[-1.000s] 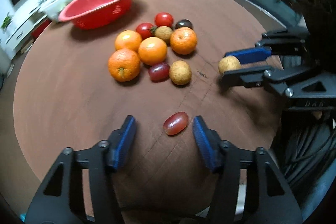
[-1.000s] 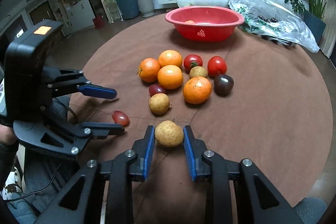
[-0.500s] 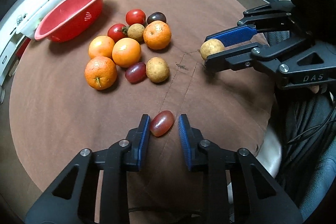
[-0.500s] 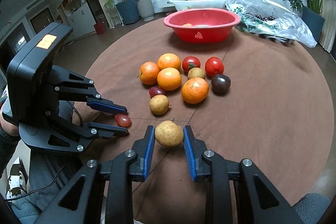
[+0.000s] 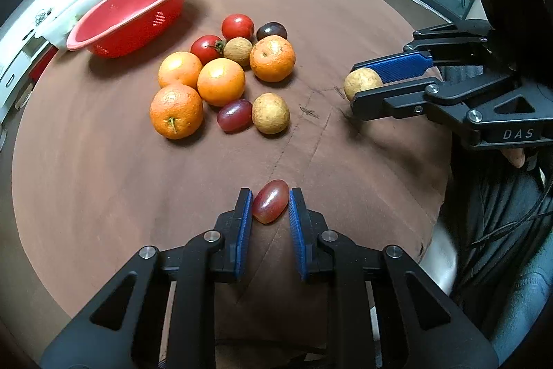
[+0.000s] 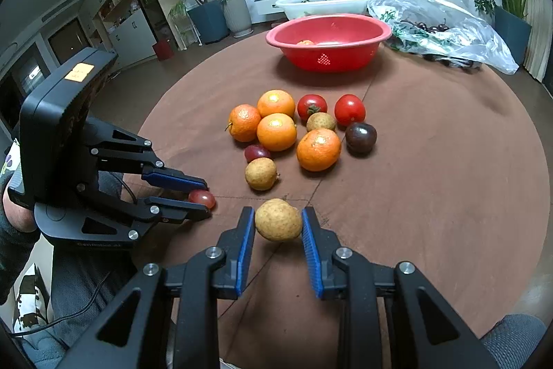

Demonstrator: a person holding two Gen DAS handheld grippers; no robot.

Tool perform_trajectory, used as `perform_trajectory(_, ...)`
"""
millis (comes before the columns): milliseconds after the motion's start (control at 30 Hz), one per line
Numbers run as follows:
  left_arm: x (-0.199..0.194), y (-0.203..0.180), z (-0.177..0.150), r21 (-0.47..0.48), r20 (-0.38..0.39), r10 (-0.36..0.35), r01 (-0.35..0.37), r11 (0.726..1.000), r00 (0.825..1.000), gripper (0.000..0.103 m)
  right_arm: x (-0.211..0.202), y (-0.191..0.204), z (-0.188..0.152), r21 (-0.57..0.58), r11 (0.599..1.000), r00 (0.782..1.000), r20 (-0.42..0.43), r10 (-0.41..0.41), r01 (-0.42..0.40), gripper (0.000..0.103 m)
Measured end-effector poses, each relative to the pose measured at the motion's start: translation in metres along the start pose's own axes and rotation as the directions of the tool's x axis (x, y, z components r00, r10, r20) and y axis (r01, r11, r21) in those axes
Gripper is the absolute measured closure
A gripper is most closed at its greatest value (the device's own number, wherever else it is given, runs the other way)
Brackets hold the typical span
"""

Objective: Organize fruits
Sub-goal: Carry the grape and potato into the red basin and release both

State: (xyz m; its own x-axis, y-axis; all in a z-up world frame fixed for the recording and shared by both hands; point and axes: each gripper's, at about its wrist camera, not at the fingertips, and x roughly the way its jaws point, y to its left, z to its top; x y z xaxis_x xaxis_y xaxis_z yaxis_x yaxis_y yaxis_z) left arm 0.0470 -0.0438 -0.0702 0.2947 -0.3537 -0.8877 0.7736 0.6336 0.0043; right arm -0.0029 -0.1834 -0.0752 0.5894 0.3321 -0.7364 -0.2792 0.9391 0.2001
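Note:
My left gripper (image 5: pixel 269 201) is shut on a red grape (image 5: pixel 270 205) low over the brown tablecloth; the right wrist view shows that same grape (image 6: pixel 202 197) pinched at the tips. My right gripper (image 6: pixel 278 218) is shut on a tan round fruit (image 6: pixel 278 220), which the left wrist view shows at the right as the tan fruit (image 5: pixel 361 82) between blue pads. A cluster lies mid-table: several oranges (image 5: pixel 221 82), two red tomatoes (image 5: pixel 237 26), a dark plum (image 5: pixel 272 30), another red grape (image 5: pixel 235 114) and two more tan fruits (image 5: pixel 270 113).
A red basket (image 6: pixel 328 40) stands at the far side with something orange inside. Beside it lies a clear plastic bag (image 6: pixel 439 26) with dark cherries, and a white basin (image 6: pixel 321 0) sits behind. A person's hand and lap show at the near table edge.
My left gripper's jaws have closed from wide apart onto the red grape. The right gripper has kept its grip on the tan fruit.

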Motion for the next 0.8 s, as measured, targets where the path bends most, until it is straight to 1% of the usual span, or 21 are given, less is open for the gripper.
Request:
perform_trajectory(133, -0.009, 0.007, -0.004, -0.038, 0.026, 0.003, -0.002, 0.999, 1.000, 0.083, -0.002, 0.000, 0.000, 0.003, 1.000, 1.000, 0.006, 0.000, -0.001, 0.073)
perform_trajectory(233, -0.019, 0.012, -0.007, -0.070, 0.059, -0.004, 0.008, 0.997, 0.998, 0.083, -0.002, 0.000, 0.001, 0.010, 1.000, 1.000, 0.011, 0.007, -0.007, 0.073)
perform_trajectory(433, -0.041, 0.034, 0.002, -0.151, 0.150, -0.003, 0.026, 0.988, 0.989, 0.083, -0.001, -0.006, 0.005, 0.034, 0.999, 1.000, 0.006, 0.015, -0.015, 0.073)
perform_trajectory(533, -0.058, 0.050, 0.016, -0.184, 0.206, 0.026, 0.012, 0.983, 0.978, 0.083, -0.006, -0.015, 0.015, 0.058, 0.998, 1.000, 0.017, 0.014, -0.015, 0.073)
perform_trajectory(633, -0.072, 0.068, 0.038, -0.209, 0.257, 0.055, -0.001, 0.978, 0.965, 0.083, -0.015, -0.027, 0.035, 0.073, 0.997, 0.999, 0.047, -0.010, 0.006, 0.073)
perform_trajectory(800, -0.085, 0.098, 0.081, -0.230, 0.317, 0.099, -0.024, 0.973, 0.943, 0.083, -0.032, -0.043, 0.086, 0.073, 0.997, 0.992, 0.125, -0.032, 0.023, 0.073)
